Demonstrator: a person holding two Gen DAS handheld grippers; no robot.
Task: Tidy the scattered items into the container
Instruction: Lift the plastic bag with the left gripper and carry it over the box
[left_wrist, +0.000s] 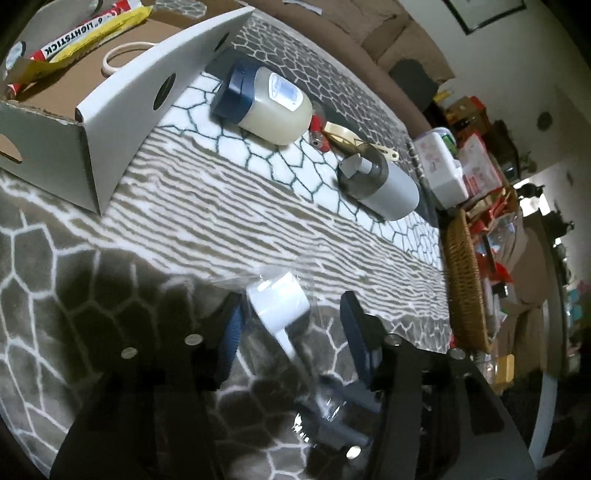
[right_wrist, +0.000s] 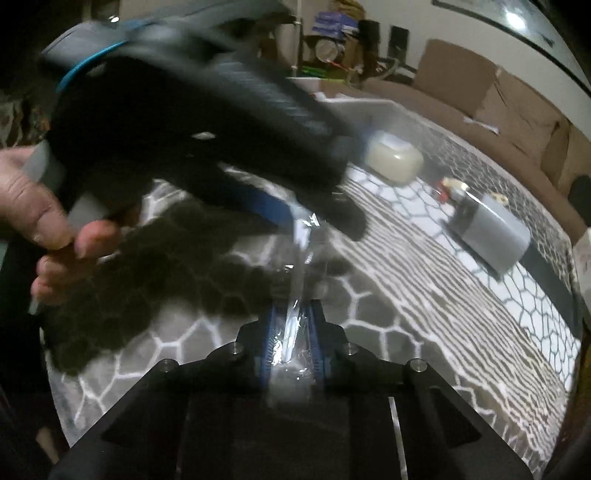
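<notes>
Patterned blanket (left_wrist: 221, 206) underlying all. Upper left of frame: cardboard box (left_wrist: 110, 122). Lower centre: clear bag with white scoop (left_wrist: 280, 302) between parted fingers of left hand-held gripper (left_wrist: 291, 325). Right hand-held gripper (right_wrist: 291, 332) clamped on same bag's plastic.

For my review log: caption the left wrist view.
Left gripper straddles clear bag holding white scoop; white cardboard box beyond.

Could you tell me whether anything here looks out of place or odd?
Yes: both bottles lie on their sides on the blanket, the cream one near the box and the grey one farther off. The bagged scoop is crumpled between both grippers.
</notes>
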